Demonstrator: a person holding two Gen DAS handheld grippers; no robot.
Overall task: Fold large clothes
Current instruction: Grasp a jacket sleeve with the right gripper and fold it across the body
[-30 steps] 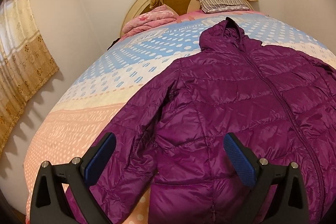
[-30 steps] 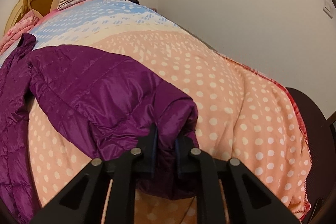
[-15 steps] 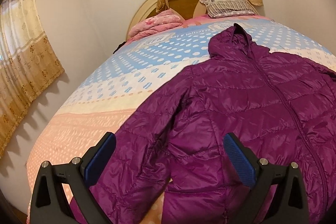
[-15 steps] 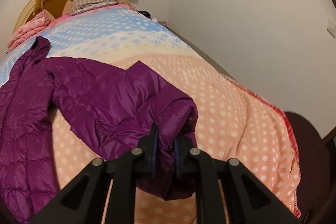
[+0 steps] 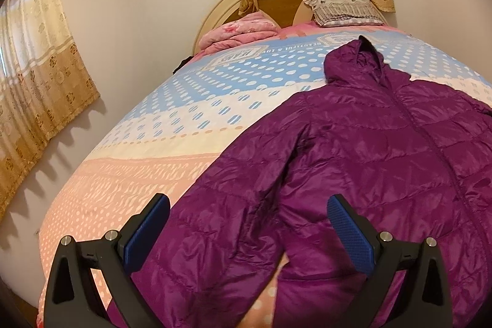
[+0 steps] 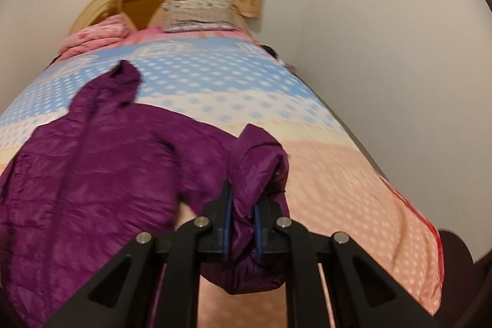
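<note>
A purple hooded puffer jacket (image 5: 363, 149) lies front-up on the bed, hood toward the headboard. My left gripper (image 5: 246, 217) is open and empty, hovering above the jacket's left sleeve (image 5: 221, 223) near the foot of the bed. My right gripper (image 6: 243, 205) is shut on the cuff end of the right sleeve (image 6: 258, 156) and holds it lifted off the bedspread, bunched beside the jacket body (image 6: 92, 174). The right wrist view is blurred.
The bed has a polka-dot bedspread (image 5: 129, 174) in blue, cream and peach. A folded pink quilt (image 5: 240, 31) and a patterned pillow (image 5: 344, 8) lie at the headboard. Curtains (image 5: 33, 76) hang on the left wall. A dark chair (image 6: 458, 245) stands by the bed's right corner.
My right gripper has carried the held sleeve leftward toward the jacket body, and its view has swung toward the headboard. My left gripper has drifted left and back a little, staying open.
</note>
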